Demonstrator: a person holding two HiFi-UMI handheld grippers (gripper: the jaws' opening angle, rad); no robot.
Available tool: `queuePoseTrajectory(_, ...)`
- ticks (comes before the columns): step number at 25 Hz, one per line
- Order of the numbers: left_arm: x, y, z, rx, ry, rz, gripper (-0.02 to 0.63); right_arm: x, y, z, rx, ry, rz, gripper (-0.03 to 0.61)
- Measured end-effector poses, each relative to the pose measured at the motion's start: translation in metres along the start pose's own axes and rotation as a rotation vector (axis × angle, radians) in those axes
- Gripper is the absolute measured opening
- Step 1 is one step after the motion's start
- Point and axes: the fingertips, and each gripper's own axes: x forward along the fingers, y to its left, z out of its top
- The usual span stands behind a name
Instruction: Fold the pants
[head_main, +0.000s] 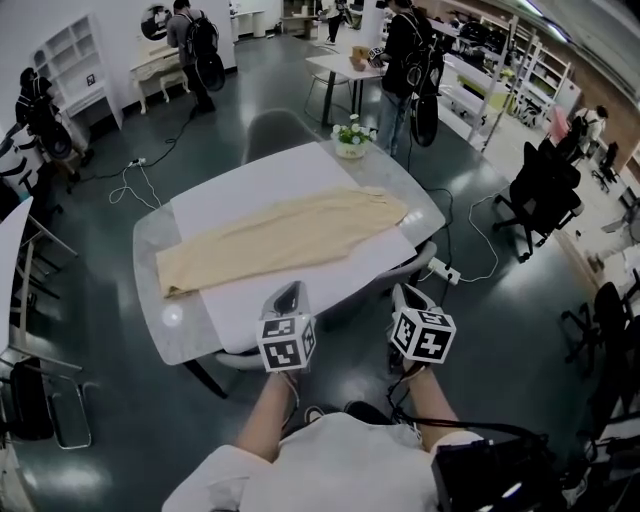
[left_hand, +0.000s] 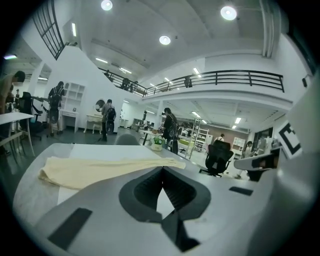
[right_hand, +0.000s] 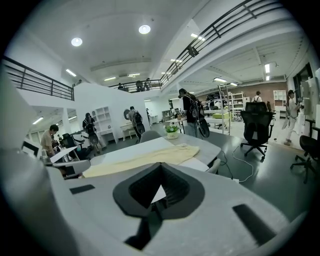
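Pants (head_main: 285, 238) lie flat on the desk (head_main: 175, 325) at frame centre. Left gripper (head_main: 290, 296) and right gripper (head_main: 408, 297) sit lower in frame, jaws pressed together, empty.

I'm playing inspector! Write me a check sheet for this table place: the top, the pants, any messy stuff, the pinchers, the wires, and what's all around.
Surface: grey table with a white mat on top.
Job's things: beige pants lying flat, stretched lengthwise across the mat.
Clutter: small potted plant at the table's far edge; nothing else seen.
Grippers: left gripper and right gripper are both shut and empty, at the table's near edge, apart from the pants.
Cables: white cable on the floor left of the table; power strip with its cord on the right.
Surroundings: grey chair behind the table, black office chair, people standing at other desks.
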Motion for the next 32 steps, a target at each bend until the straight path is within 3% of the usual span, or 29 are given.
queuePoseTrajectory(10, 0.055, 0.003, 0.003, 0.015, 0.036, 0.030, 0.008, 0.074, -0.024, 0.022, 0.037, 0.018, 0.036, -0.008)
queuePoseTrajectory(27, 0.210, 0.008, 0.051, -0.019, 0.051, 0.236, 0.008, 0.258, -0.085, 0.118, -0.037, 0.077, 0.223, -0.006)
queuePoseTrajectory(32, 0.238, 0.010, 0.049, -0.055, 0.058, 0.306, 0.009, 0.298, -0.095, 0.126, -0.074, 0.109, 0.280, -0.008)
